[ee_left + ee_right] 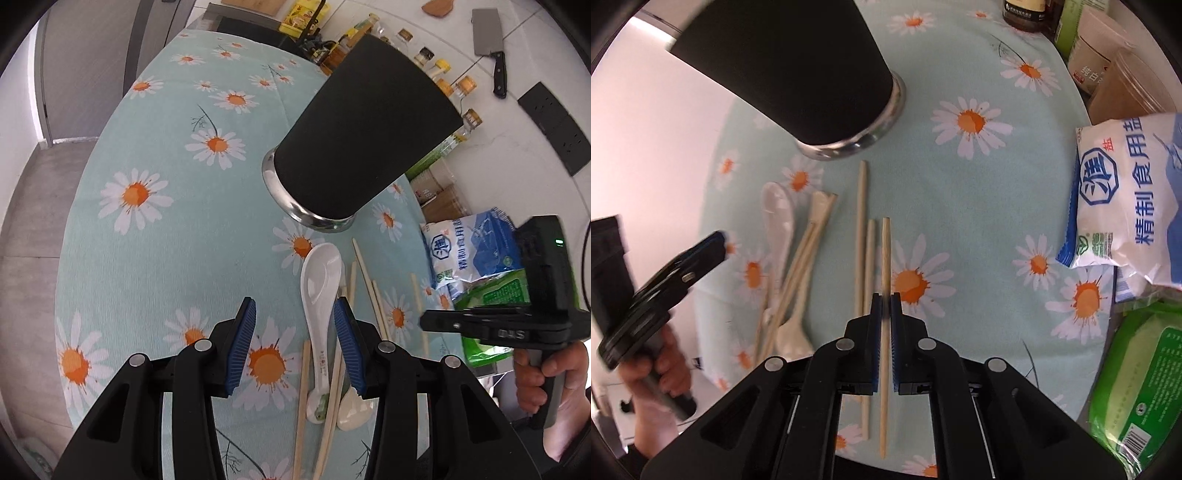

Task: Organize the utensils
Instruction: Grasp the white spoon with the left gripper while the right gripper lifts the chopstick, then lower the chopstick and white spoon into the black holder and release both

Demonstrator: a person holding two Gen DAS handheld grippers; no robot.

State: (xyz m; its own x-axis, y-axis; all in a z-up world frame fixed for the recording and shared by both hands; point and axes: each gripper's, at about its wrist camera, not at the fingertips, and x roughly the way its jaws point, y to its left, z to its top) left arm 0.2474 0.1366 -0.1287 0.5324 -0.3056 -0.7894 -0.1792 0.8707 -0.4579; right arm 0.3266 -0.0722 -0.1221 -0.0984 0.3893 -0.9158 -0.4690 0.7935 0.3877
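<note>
Your right gripper [885, 295] had clamped one chopstick [885, 254], so you needed a level lift toward the black holder [798, 70], while your left gripper [295, 325] hung half-open, empty, over the white spoon [317, 288]

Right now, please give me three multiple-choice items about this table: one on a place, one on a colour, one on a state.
1. Where does the black holder stand relative to the white spoon?
A. Beyond the spoon's bowl end
B. On top of the salt bag
C. Lying on the spoon

2. What colour are the flower centres on the tablecloth?
A. Purple
B. Orange
C. Black

3. What is the right gripper doing?
A. Wide open, empty
B. Closed on a spoon
C. Closed on a chopstick

Answers: 1 A, the holder stands upright past the spoon. 2 B, every daisy has an orange middle. 3 C, the pads pinch one stick.
</note>
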